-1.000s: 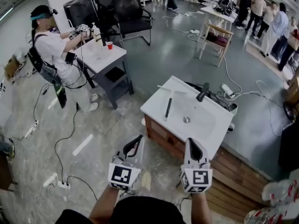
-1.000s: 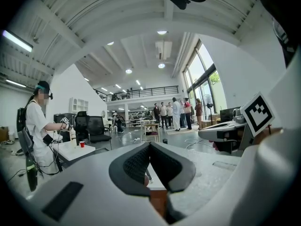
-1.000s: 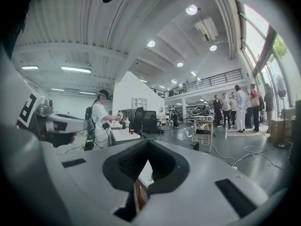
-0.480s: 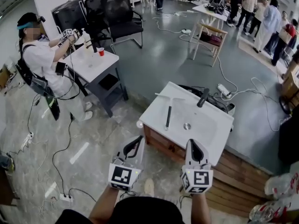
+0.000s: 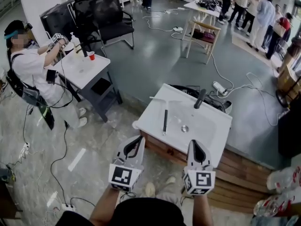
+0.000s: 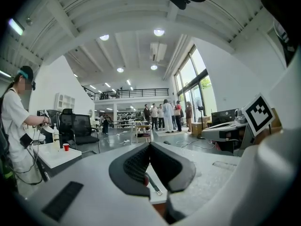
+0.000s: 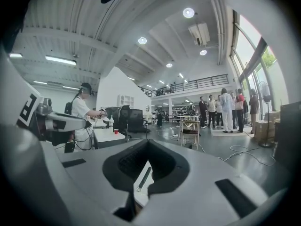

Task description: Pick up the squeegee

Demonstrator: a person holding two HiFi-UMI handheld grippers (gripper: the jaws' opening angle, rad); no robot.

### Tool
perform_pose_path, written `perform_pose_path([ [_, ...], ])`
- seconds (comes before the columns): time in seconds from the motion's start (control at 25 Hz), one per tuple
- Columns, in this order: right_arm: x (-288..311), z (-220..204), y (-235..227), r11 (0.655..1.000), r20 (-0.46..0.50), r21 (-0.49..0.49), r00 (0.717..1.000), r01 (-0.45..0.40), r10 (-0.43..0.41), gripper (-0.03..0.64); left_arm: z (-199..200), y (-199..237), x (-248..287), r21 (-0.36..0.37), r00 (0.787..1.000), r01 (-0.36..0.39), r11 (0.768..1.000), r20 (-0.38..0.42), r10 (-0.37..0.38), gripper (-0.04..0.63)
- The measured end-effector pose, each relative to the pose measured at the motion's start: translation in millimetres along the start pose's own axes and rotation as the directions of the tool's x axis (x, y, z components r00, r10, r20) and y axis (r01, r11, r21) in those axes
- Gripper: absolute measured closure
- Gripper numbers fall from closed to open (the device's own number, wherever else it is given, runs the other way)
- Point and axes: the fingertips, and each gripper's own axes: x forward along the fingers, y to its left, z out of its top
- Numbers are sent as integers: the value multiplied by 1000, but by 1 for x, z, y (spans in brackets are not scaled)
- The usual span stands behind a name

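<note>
The squeegee (image 5: 165, 121) lies on the white sink top (image 5: 149, 117), black handle toward me and pale blade at the far end. It lies left of the drain (image 5: 185, 128) and the black faucet (image 5: 200, 98). My left gripper (image 5: 137, 140) and right gripper (image 5: 194, 145) are held side by side short of the sink's front edge, both shut and empty. The squeegee handle (image 6: 153, 185) shows through the jaw loop of the left gripper (image 6: 149, 144). In the right gripper view the handle (image 7: 144, 178) shows likewise below the right gripper (image 7: 148, 142).
The sink sits on a wooden base (image 5: 235, 173). At the left a person (image 5: 33, 74) works at a small white table (image 5: 84, 67) with a red cup (image 5: 91, 55). Black chairs (image 5: 110, 20), a wooden stool (image 5: 202, 36), floor cables (image 5: 235, 86) and a group of people (image 5: 263, 13) lie beyond.
Both grippers have come forward together toward the sink, which now lies closer to them. Their jaws have stayed shut.
</note>
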Motion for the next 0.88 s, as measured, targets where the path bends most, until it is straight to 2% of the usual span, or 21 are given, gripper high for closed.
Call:
perform_pose_path([
  [0.16, 7, 0, -19, 1000, -5, 1, 1000, 15, -15, 618, 1, -6, 20, -4, 1000, 11, 1000, -7, -11, 594],
  [0.36, 28, -5, -35, 1000, -21, 3, 1000, 11, -11, 618, 4, -3, 50, -2, 1000, 15, 1000, 20, -15, 594],
  [0.88, 106, -27, -94, 999, -86, 12, 996, -33, 34, 618, -22, -1, 145, -52, 997, -24, 998, -74, 20, 594],
])
